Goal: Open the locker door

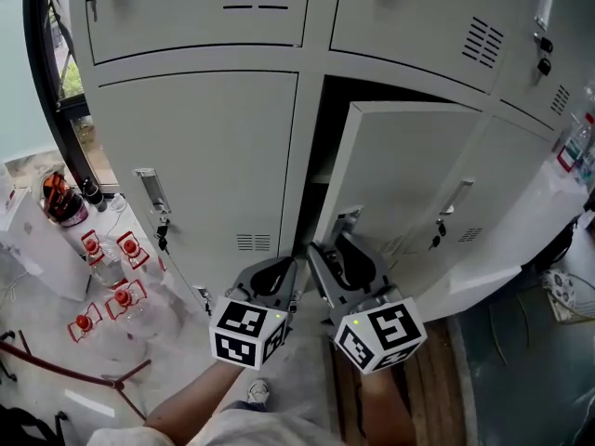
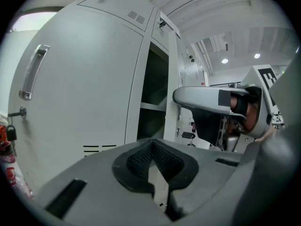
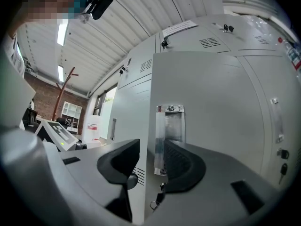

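Observation:
The lower middle locker door (image 1: 400, 165) stands partly open, swung out to the right, and the dark locker inside (image 1: 325, 156) shows. My right gripper (image 1: 337, 249) is shut on the door's free edge, one jaw on each side of it. In the right gripper view, the door (image 3: 211, 117) and its chrome handle (image 3: 168, 131) fill the space just beyond the right gripper (image 3: 149, 166). My left gripper (image 1: 282, 269) hangs beside it, in front of the post between the lockers. Seen in its own view, the left gripper (image 2: 153, 166) is shut on nothing, facing the open compartment (image 2: 155, 93).
The neighbouring left locker door (image 1: 195, 156) is closed, with a handle (image 1: 149, 191) and hanging keys (image 1: 161, 235). Several bottles with red caps (image 1: 107, 268) stand on the floor at the left. Wooden boards (image 1: 428, 388) lie under the open door. Upper lockers (image 1: 186, 7) are closed.

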